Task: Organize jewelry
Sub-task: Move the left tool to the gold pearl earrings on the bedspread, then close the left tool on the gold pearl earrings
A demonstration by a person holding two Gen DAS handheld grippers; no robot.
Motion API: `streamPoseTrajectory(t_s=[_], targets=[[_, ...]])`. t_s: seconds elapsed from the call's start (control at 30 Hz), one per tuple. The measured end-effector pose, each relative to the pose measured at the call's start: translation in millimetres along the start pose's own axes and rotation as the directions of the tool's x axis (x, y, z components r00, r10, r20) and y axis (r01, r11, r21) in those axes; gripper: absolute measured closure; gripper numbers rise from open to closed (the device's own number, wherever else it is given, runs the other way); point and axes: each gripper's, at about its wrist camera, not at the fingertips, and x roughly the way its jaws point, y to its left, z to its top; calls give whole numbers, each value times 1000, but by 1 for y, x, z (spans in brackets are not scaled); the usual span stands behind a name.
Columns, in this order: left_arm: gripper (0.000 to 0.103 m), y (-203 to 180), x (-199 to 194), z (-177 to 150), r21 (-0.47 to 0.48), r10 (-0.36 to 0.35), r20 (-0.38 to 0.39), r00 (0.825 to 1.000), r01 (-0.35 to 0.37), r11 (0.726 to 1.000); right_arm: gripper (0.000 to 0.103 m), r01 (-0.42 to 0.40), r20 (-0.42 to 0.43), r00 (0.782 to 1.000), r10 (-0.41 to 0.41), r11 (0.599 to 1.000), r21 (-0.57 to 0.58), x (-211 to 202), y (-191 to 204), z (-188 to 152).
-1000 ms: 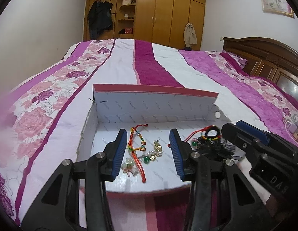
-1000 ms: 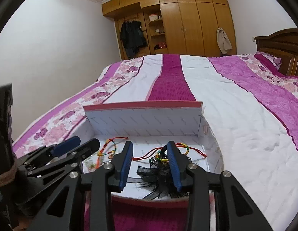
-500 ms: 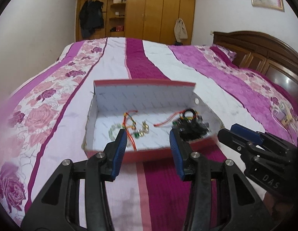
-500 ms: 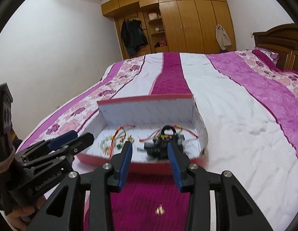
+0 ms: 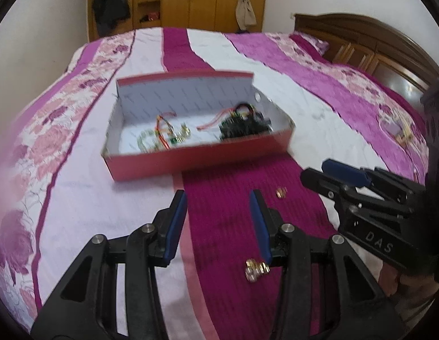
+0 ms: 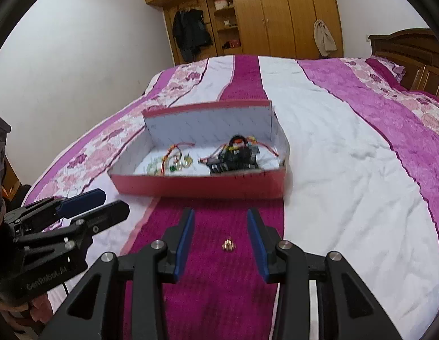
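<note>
One box [image 6: 199, 188] sits on the bedspread [image 6: 347, 175], red outside and white inside. In it I count two heaps: a tangle of red cords and beads [image 6: 174, 161] on the left, a black piece [image 6: 236, 158] with coloured cords on the right. Two small gold pieces lie loose on the dark stripe, one [image 6: 228, 244] ahead between my right fingers, one [image 5: 256, 269] just beside my left gripper's [image 5: 218, 223] right finger. My left gripper is spread wide, holding nothing. My right gripper [image 6: 221, 239] is equally wide, touching nothing.
</note>
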Motion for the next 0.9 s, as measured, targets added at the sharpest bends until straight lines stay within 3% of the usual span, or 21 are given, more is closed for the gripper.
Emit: streamPoseTrajectory(t_s=[0.63,0.9], targets=[[67,-25,18,-38,45,-81,-189,979,91,995,62,21,-67,998,-19,999,33,-8,-12,-26],[82,-28,27,-46,57,-89,-216,972,104,993,62,21,-77,997,-17,999,49,-5,-16,-29]])
